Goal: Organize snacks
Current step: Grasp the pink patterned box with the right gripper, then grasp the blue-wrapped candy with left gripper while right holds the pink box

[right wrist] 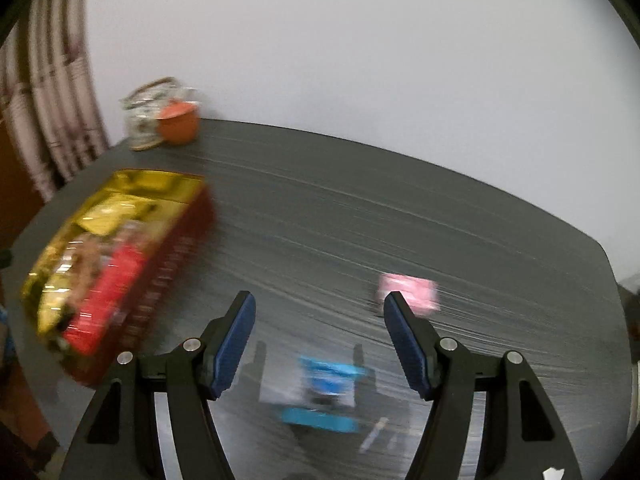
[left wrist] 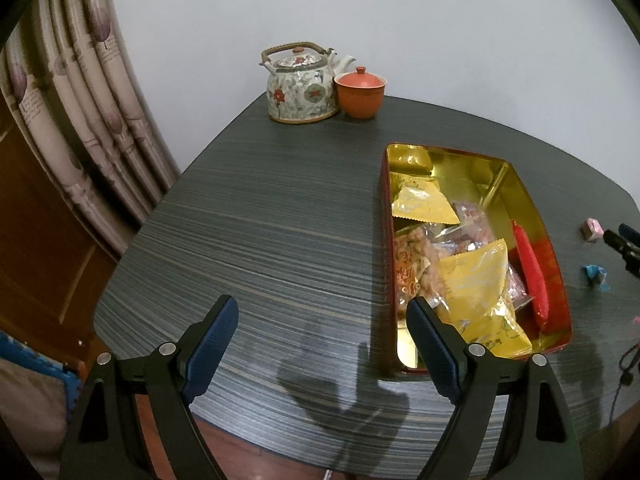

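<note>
**Tin mostly filled, two small snacks left on the table**

Your left gripper hangs over the near table edge with its jaws wide apart and nothing between them; one blue pad sits over the tin's near corner, though whether it touches the tin you cannot tell from here. Your right gripper is empty as well, its jaws parted over bare tabletop. That view is smeared by motion, so read it loosely.

Just beyond the right gripper's pads lies a blue snack, flat on the table and below the gap between the jaws. A little farther, near the right pad, sits a pink snack. Both are well clear of the tin; the left view shows them off to its right side. These look like the pieces still to be put away.

The tin, red outside and gold inside, stands open on the table. It already holds yellow packets, clear bags of something pinkish, and a red packet along its right wall. Its far end is still largely bare gold, so room remains.

At the far edge, a teapot and an orange cup stand touching, apart from the job.

By this showing most of the sorting is done; the blue snack seems the nearer candidate.
</note>
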`<state>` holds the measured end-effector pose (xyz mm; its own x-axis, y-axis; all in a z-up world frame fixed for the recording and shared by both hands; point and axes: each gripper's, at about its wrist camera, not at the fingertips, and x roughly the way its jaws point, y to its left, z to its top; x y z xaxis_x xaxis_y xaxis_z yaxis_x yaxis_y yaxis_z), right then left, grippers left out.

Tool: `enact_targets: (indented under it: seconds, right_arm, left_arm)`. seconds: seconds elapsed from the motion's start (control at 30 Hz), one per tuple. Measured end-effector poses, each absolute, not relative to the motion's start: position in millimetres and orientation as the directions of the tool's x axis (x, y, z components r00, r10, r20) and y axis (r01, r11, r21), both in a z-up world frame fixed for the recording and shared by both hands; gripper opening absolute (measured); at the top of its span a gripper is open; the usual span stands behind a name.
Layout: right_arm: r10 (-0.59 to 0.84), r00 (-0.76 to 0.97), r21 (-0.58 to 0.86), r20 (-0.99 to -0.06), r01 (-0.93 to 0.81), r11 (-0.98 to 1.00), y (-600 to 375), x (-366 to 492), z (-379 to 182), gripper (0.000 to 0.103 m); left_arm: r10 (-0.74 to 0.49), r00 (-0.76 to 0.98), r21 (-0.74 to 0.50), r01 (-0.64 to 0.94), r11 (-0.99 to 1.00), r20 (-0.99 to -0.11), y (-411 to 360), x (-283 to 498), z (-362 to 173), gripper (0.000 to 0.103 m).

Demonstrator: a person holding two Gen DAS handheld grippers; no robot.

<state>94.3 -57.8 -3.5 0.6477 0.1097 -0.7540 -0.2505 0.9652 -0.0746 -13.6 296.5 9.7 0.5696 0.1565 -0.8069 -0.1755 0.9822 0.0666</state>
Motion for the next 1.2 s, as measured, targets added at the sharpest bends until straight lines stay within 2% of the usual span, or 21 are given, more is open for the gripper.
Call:
enact_targets:
  seconds: [0.2, 0.53, 0.6, 0.7, 0.77, 1.2]
  right_arm:
    - [0.057, 0.632, -0.081, -0.773, -0.187, 0.979, -92.4, 118.4, -21.5, 0.064]
    - [0.070, 0.602, -0.041, -0.795, -0.168, 0.985, -106.3, 150.8, -50.9, 0.064]
    - [0.078, 0.601, -0.032, -0.796, -0.171, 0.985, -106.9, 153.9, -53.5, 0.061]
    - [0.100, 0.594, -0.013, -0.798, -0.183, 0.983, -108.5, 154.7, -58.2, 0.047]
    - [0.119, 0.596, 0.002, -0.794, -0.193, 0.981, -108.7, 152.6, -59.8, 0.044]
    - [0.116, 0.608, -0.005, -0.785, -0.194, 0.981, -126.3, 129.1, -56.3, 0.041]
  left_arm:
    - [0.169, 0.562, 0.086, -0.172, 0.981, -0.809, 294.3, -12.7, 5.7, 0.086]
    - [0.176, 0.585, 0.084, -0.182, 0.980, -0.792, 294.4, -12.7, 8.0, 0.086]
    - [0.174, 0.592, 0.076, -0.187, 0.979, -0.787, 295.0, -12.7, 9.4, 0.086]
    - [0.176, 0.586, 0.074, -0.195, 0.978, -0.791, 295.0, -10.8, 8.0, 0.086]
    - [0.184, 0.574, 0.086, -0.193, 0.977, -0.798, 292.9, -9.3, 4.7, 0.086]
    - [0.156, 0.570, 0.123, -0.096, 0.988, -0.807, 248.2, -8.0, -0.5, 0.086]
